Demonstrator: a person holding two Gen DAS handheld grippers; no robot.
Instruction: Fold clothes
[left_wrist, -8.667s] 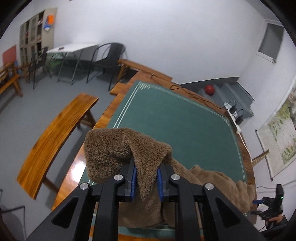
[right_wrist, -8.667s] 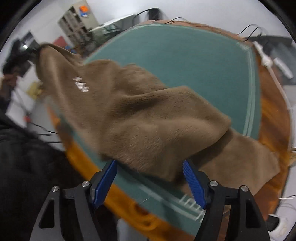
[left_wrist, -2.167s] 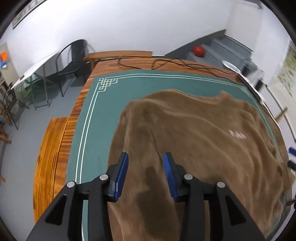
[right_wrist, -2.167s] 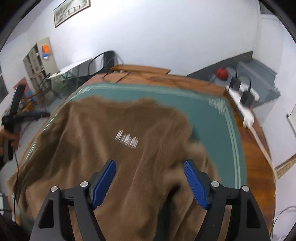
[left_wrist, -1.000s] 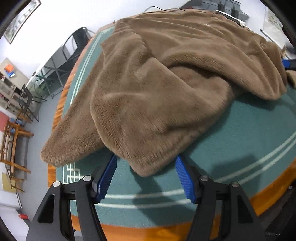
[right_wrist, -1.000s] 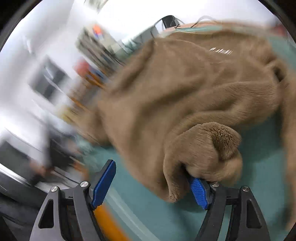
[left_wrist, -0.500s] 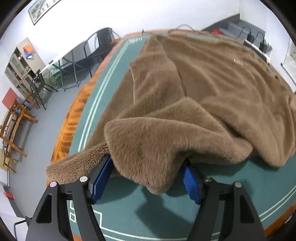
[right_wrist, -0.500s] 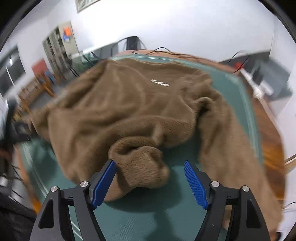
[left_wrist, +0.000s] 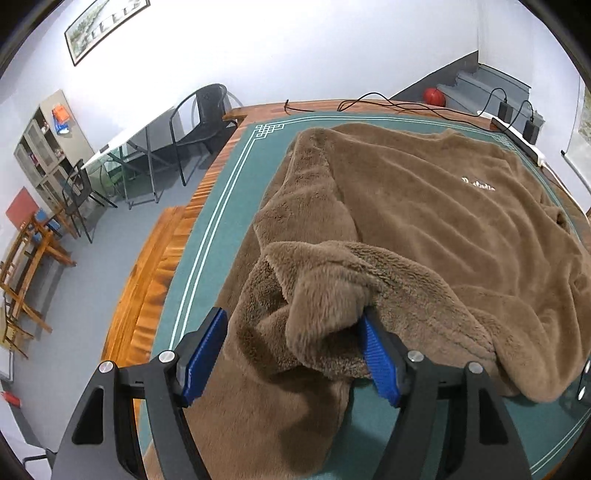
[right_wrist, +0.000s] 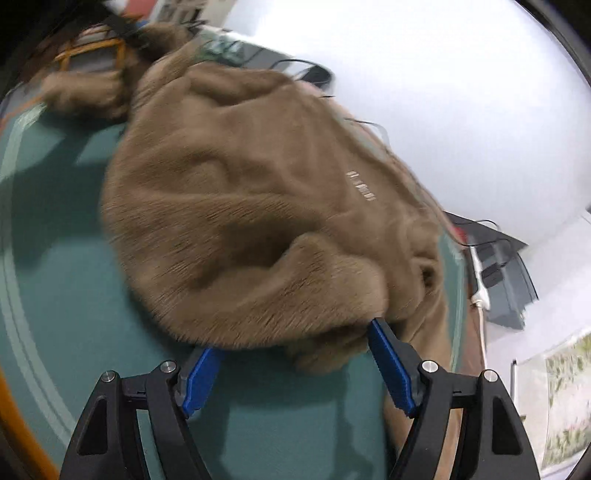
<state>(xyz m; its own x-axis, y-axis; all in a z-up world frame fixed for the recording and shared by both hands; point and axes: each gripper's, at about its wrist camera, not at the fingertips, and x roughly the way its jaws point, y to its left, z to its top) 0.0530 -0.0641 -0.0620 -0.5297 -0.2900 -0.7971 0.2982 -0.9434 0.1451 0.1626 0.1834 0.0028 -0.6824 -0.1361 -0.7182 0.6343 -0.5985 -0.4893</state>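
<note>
Now your left gripper (left_wrist: 291, 354) and right gripper (right_wrist: 295, 363) both gape unclenched around bunched sweater (left_wrist: 424, 206) cuffs, ready to draw the sleeves toward twelve o'clock.

sweater (left_wrist: 424, 206): brown fleece, white lettering at 2 o'clock | mat (left_wrist: 218, 236): green, white double-line border | tabletop (left_wrist: 155, 266): orange-brown wood | left claw (left_wrist: 290, 349): black, blue pads | ball (left_wrist: 434, 96): red

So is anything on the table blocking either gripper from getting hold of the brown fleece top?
Nothing visible does. The left gripper stands open with a bunched fold of the fleece top already between its fingers, and the right gripper stands open at the garment's near edge. Only bare green mat lies around them.
</note>
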